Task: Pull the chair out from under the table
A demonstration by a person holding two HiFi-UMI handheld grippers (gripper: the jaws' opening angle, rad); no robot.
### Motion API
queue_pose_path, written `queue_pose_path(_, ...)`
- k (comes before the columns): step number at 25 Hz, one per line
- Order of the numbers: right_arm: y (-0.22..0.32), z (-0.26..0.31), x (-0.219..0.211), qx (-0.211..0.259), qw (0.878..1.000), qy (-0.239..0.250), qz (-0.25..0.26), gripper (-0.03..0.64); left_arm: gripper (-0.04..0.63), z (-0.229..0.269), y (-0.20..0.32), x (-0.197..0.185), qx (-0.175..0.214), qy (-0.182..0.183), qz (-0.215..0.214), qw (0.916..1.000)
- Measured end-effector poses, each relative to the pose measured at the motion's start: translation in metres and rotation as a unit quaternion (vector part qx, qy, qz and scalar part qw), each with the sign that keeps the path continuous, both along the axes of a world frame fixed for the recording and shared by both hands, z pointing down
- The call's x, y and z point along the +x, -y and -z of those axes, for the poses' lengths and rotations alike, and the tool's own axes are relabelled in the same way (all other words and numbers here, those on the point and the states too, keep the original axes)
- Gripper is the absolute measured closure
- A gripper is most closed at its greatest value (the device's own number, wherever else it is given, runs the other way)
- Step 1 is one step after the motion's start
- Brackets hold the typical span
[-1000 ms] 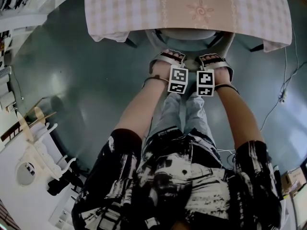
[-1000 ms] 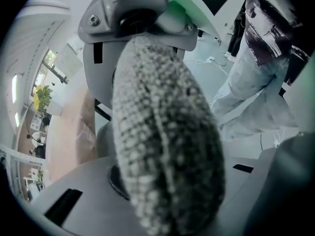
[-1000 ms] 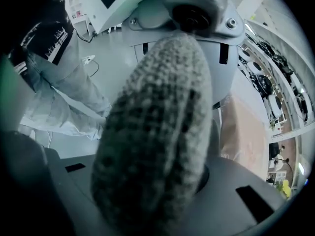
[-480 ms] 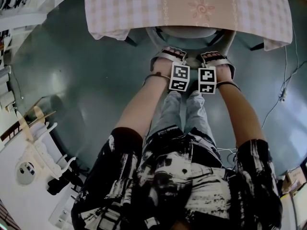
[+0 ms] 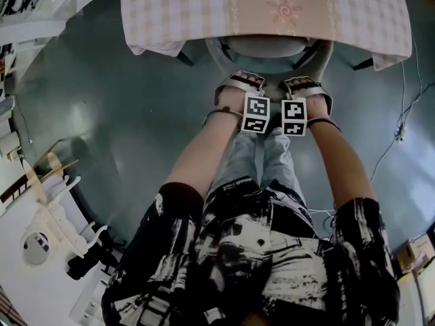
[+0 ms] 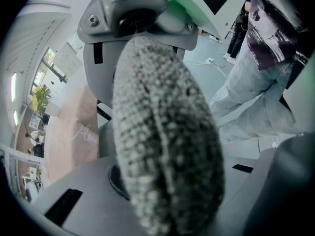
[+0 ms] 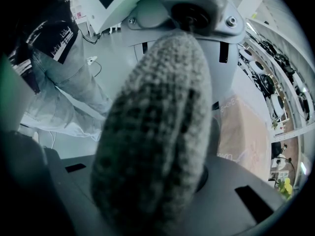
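A: Chair (image 5: 265, 46) where?
B: Mostly under the cloth-covered table (image 5: 177, 12). Seat shows slightly further out than a second ago, so the pull has barely started.
A: Grippers?
B: Left gripper (image 5: 239, 83) and right gripper (image 5: 304, 85) both clamped narrow on its knit backrest (image 6: 167, 141).

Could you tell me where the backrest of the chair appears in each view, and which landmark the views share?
Head view: chair backrest, top centre, just below the pink tablecloth.
Left gripper view: the grey knitted bulk down the centre.
Right gripper view: the same, down the centre.
Shared landmark: the pink tablecloth, at top, left and right respectively.
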State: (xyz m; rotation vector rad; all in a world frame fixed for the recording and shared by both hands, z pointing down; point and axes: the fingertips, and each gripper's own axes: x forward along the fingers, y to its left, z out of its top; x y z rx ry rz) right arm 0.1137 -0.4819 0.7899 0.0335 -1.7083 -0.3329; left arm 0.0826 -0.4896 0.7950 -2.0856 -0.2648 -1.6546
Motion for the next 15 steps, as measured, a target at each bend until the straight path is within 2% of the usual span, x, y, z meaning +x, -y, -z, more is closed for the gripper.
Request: queue_pose_path(15, -0.075, 0.002, -0.017, -0.004, 1.000, -0.003, -0.026, 0.518, 0.492, 0.001, -0.074, -0.017, -0.004, -0.003, -0.025, 0.9997)
